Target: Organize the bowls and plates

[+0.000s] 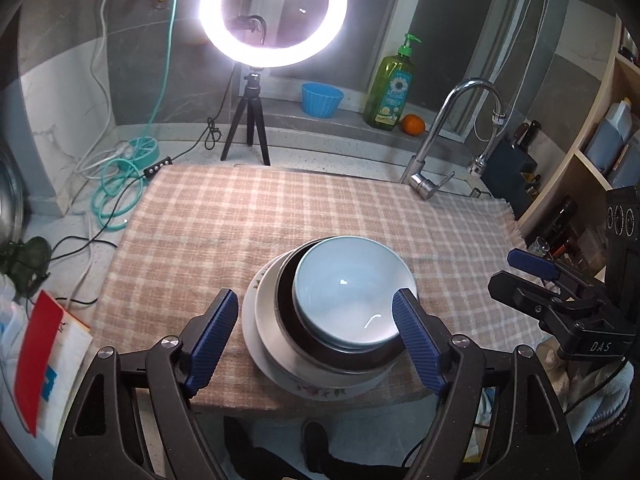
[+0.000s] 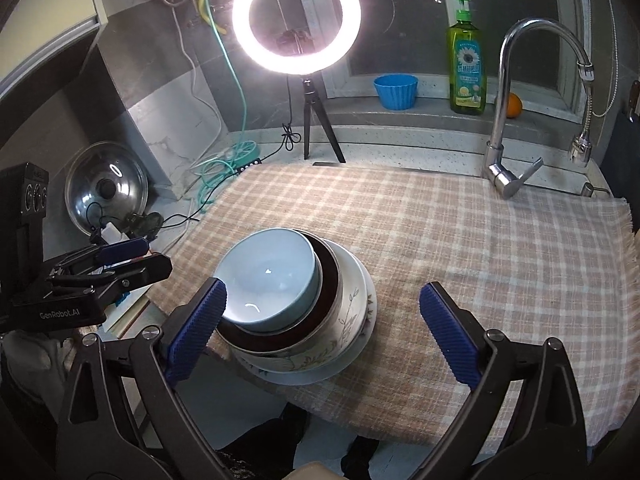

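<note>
The left gripper (image 1: 316, 336) has its ribbed blue fingers (image 1: 212, 336) set wide apart, clamped on nothing; no pad presses on the crockery. Between and just beyond them sits the stack: a smooth, glossy pale blue bowl (image 1: 348, 292) nests in a dark brown bowl (image 1: 288, 320), which sits in a cream bowl (image 1: 268, 320), all on a white plate (image 1: 320, 391) with a flower pattern on its rim. The blue bowl is empty. The right finger of this gripper lies in front of the blue bowl's rim in the left wrist view; whether it touches I cannot tell.

The right gripper (image 2: 324, 328) also has its fingers (image 2: 448, 336) spread wide, holding nothing. The stack lies near its left finger, with the blue bowl (image 2: 272, 276) overlapped by that finger's tip, while the right finger stands well apart from the stack over bare cloth. From this side the cream bowl (image 2: 348, 312) shows a painted plant sprig on its wall.

The stack rests near the front edge of the table, which is covered by a woven checked cloth (image 1: 280, 216) in pink and cream with a fringed right edge. Beyond the cloth stand a curved chrome tap (image 2: 508, 120), a lit ring lamp (image 1: 274, 12) on a small black tripod, a ribbed blue cup (image 1: 322, 99), a green soap bottle (image 1: 394, 88) with a pump and an orange (image 1: 413, 124).
</note>
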